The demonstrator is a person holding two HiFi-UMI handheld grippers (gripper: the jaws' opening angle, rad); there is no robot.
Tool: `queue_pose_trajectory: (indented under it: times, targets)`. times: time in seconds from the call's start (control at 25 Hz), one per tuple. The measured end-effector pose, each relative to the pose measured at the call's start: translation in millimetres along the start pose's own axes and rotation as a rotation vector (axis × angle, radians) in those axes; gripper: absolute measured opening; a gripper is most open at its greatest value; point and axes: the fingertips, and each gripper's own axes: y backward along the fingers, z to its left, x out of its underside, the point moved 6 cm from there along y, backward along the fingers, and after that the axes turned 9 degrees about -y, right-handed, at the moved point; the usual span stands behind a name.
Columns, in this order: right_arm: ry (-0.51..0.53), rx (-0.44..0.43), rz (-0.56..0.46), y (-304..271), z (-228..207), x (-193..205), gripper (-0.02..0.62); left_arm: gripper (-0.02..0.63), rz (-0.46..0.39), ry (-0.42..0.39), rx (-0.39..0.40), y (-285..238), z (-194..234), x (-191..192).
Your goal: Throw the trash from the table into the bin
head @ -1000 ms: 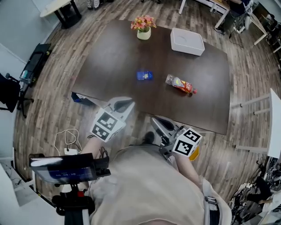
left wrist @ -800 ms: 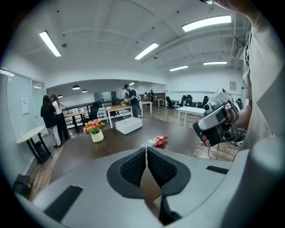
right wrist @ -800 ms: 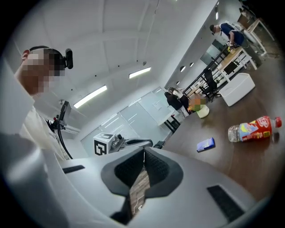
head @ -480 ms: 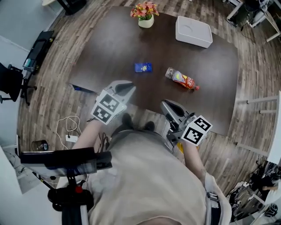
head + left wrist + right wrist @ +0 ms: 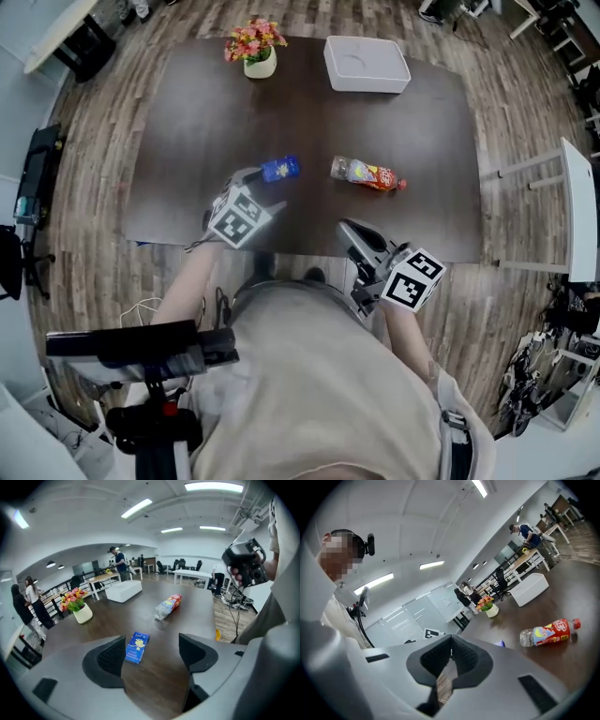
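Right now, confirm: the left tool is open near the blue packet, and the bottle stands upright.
No: the bottle lies on its side (left gripper view). The left tool has just been opening, the blue packet ahead between its jaws.

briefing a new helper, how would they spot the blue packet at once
Start at the dark table with flowers and a white tray at its far edge. Nearer lie two things: the packet is the left one, flat and blue, unlike the clear red-labelled bottle.
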Motion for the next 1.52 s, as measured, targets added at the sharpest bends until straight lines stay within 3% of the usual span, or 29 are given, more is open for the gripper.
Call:
queue_pose_trajectory:
  times: [0.2,0.4,0.72,0.96,1.16,1.2,1.4,1.52]
  targets:
    - [0.005,0.112,-0.017,-48.4,10.3,26.2,0.015,0.33,0.103,-0.149,0.116,-51.2,43.2,31.1]
    - [-0.03,0.186,-0.034,-99.0,3.9,33.6,0.015,0.33,0.142,-0.25,0.189,-103.8,87.2,49.2]
    - [-0.036,0.296,-0.096,-83.5,9.6,40.0,0.015,0.328,0.163,-0.29,0.286,-134.6,69.6,55.2]
    - [-0.042,0.312,-0.116,-77.2,9.0,38.9,0.015,0.328,0.147,-0.209,0.363,-134.0,67.2,58.6]
    - [-0.011,0.297,-0.111,-83.1,8.0,30.4,0.015,0.309,0.124,-0.177,0.34,-133.2,71.9,60.9]
    - [-0.003,0.296,-0.114,-83.4,7.9,27.5,0.015,0.283,0.127,-0.171,0.335,-132.7,73.4,61.2]
    - [-0.006,0.301,-0.127,-79.7,-0.4,17.5,0.015,0.275,0.161,-0.163,0.328,-132.0,79.7,64.5]
    - [-0.008,0.296,-0.127,-79.3,-3.7,15.2,0.015,0.273,0.139,-0.1,0.311,-121.3,85.9,61.8]
